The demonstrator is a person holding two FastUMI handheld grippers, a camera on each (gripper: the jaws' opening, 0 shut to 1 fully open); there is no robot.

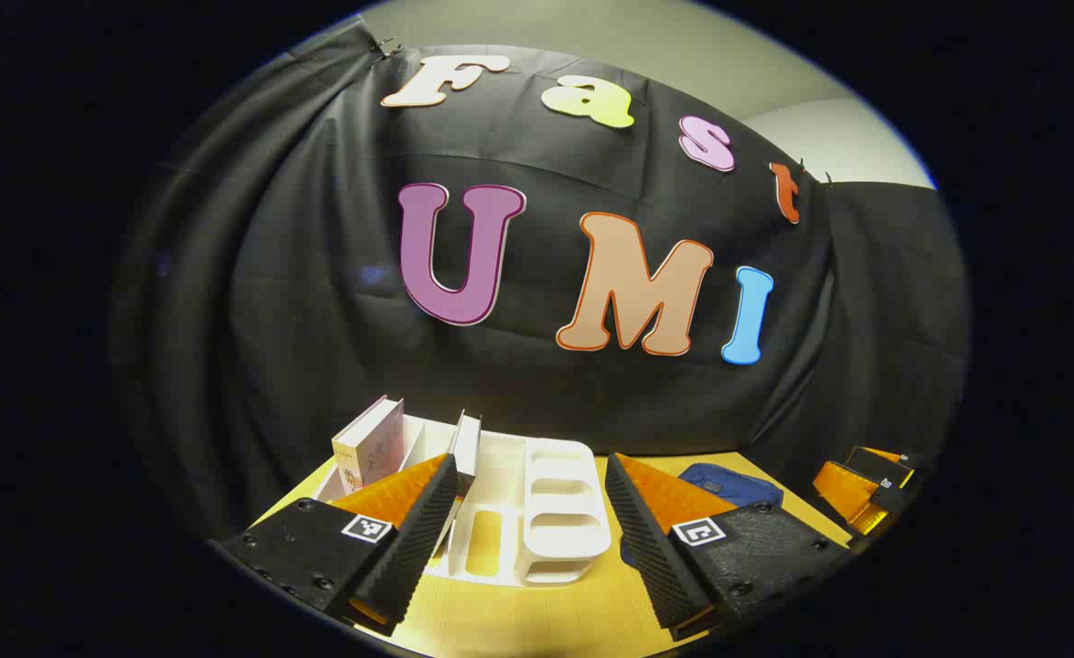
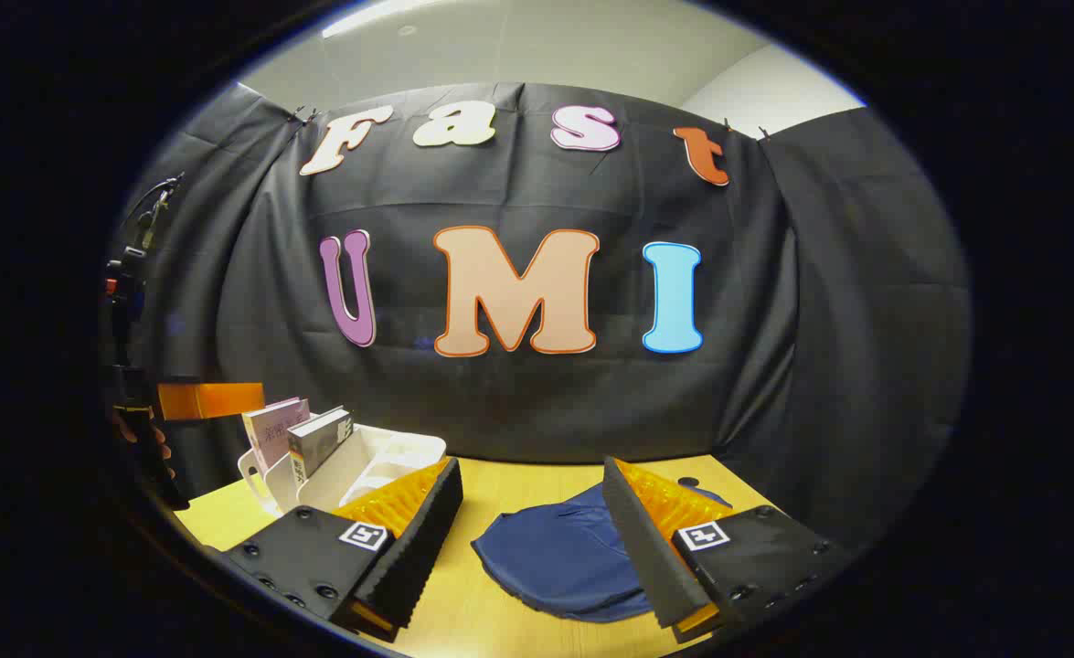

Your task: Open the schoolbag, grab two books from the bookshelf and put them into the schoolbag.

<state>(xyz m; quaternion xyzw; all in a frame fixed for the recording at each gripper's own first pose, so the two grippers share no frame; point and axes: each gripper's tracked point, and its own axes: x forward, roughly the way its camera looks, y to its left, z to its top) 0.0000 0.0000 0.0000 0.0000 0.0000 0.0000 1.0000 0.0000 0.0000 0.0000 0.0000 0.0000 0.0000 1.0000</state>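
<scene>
Both grippers, left (image 1: 529, 521) and right (image 2: 537, 539), hover spread wide and empty. The schoolbag (image 2: 559, 553) lies flat, apparently unopened; two books (image 2: 299, 437) stand in the bookshelf (image 1: 537, 512), so nothing looks done.

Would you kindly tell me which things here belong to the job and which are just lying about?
Job: schoolbag, flat on the table; two books upright in the white bookshelf; left gripper and right gripper, both open.

Lying about: table.
</scene>
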